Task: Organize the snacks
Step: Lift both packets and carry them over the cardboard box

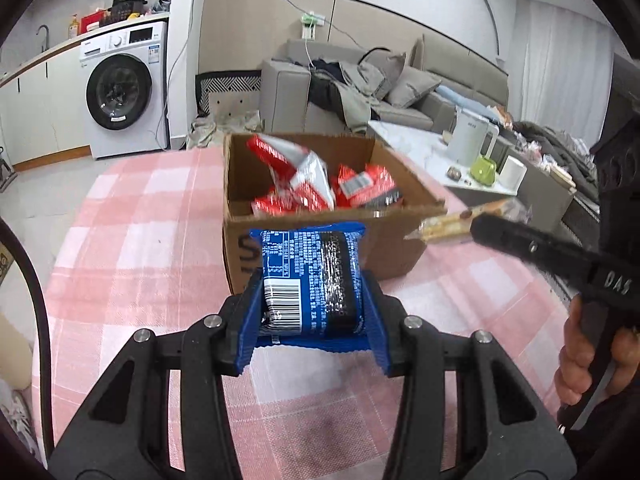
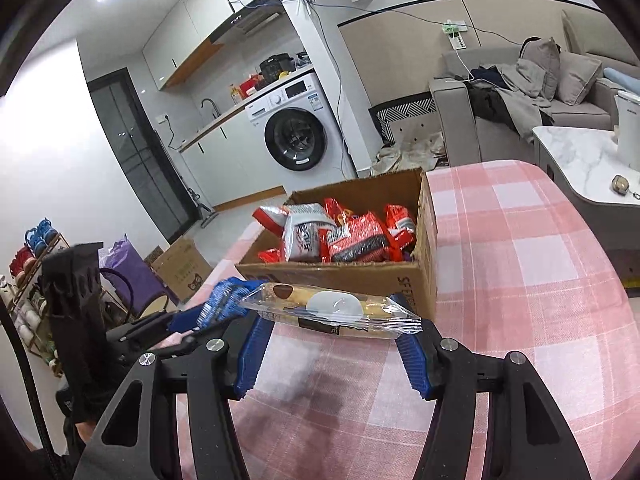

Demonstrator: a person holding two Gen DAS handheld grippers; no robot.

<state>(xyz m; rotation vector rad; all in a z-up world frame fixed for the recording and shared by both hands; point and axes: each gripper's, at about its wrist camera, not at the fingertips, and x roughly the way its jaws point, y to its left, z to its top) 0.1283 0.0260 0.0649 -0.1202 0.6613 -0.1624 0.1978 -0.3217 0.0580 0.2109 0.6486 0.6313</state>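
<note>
Blue packet (image 1: 310,280) and clear-wrapped pastry (image 2: 332,312) held near red-snack-filled cardboard box (image 2: 428,240).

White front-loading washing machine (image 2: 298,130) stands under a counter with a sink tap to its left. Right of it: a white pillar, then a grey sofa (image 2: 520,92) strewn with clothing and cushions. Dark glazed door further left. Pale floor.

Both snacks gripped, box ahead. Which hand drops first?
Probably right. The right hand-held gripper holds the clear-wrapped pastry at the cardboard box near rim. The left hand-held gripper, holding the blue packet, sits lower against the box's front wall.
</note>
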